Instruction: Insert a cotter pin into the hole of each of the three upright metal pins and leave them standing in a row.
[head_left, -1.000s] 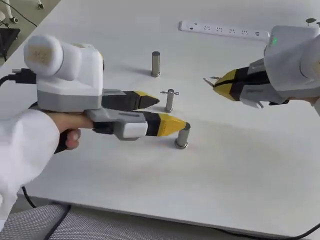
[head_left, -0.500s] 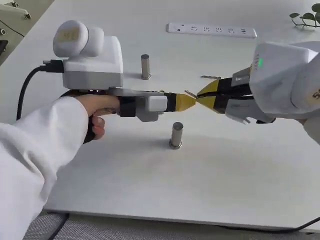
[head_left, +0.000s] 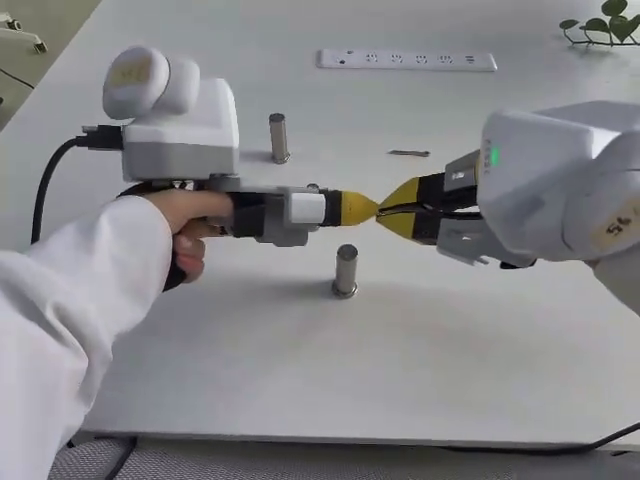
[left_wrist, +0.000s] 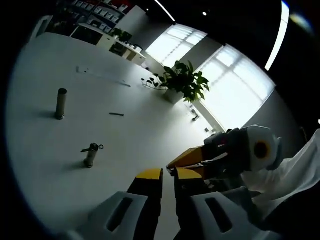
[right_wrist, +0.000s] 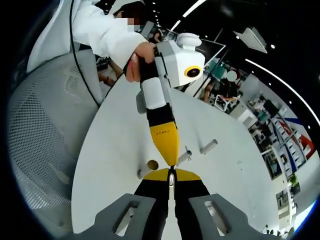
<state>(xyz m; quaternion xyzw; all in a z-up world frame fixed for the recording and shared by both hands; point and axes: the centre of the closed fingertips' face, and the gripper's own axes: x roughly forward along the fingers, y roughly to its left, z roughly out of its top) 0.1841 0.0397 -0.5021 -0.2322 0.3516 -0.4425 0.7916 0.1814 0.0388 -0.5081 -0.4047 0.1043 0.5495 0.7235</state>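
Observation:
Three metal pins stand in a row: the far pin (head_left: 278, 137), the near pin (head_left: 345, 270), and a middle pin (left_wrist: 91, 155) with a cotter pin through its top. In the head view the left gripper hides the middle pin. My right gripper (right_wrist: 171, 176) is shut on a thin cotter pin (right_wrist: 171, 172), held above the table. My left gripper (head_left: 362, 208) has its jaws together, and its yellow tip meets the right gripper (head_left: 388, 213) tip to tip. Whether the left jaws pinch the cotter pin's end is hidden. A loose cotter pin (head_left: 409, 153) lies on the table.
A white power strip (head_left: 407, 61) lies along the table's far side and a plant (head_left: 600, 22) sits at the far right. A black cable (head_left: 52, 185) trails from the left gripper. The table's front edge (head_left: 300, 437) is close to me.
The left gripper went from open beside the near pin to shut, and rose to the right. The right gripper brought its cotter pin left until the two tips met.

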